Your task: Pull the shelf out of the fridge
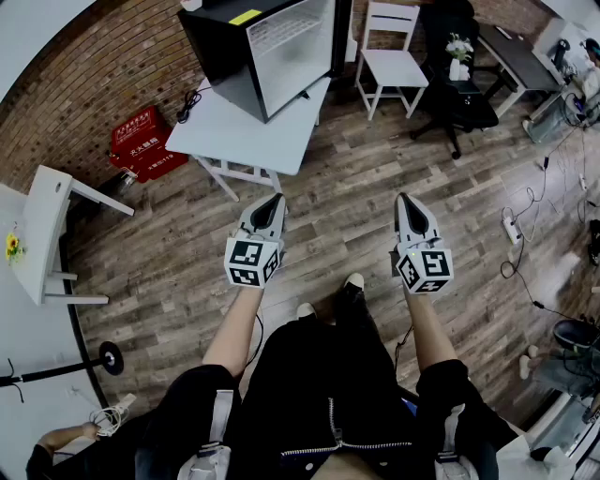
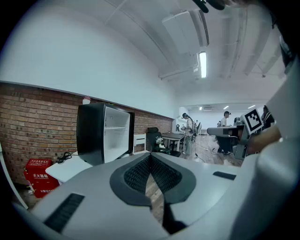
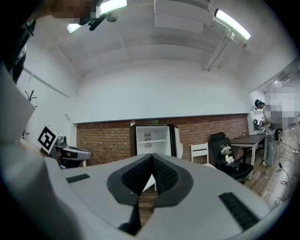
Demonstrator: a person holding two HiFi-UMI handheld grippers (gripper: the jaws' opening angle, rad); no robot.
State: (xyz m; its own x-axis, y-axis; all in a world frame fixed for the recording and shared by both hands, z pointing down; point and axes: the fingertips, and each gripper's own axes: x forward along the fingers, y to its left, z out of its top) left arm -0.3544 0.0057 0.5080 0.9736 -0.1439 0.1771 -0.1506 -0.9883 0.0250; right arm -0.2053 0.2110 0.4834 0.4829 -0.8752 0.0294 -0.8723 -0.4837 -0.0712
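Both grippers are near you, over the wood floor. The left gripper (image 1: 275,202) and right gripper (image 1: 405,200) are pinched closed with nothing in either. Well ahead, the fridge (image 1: 265,49) sits on the white table (image 1: 272,136), door open, with the shelf (image 1: 286,33) inside. Step in first, open one gripper's jaws, clamp the shelf's front edge and draw it straight out, level. The red box (image 1: 142,142) at far left has Chinese characters, too small to read. The yellow sticker (image 1: 246,16) on the fridge top is unreadable.

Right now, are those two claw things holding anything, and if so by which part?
Nothing is held: the left gripper and the right gripper are both shut, empty, short of the fridge.
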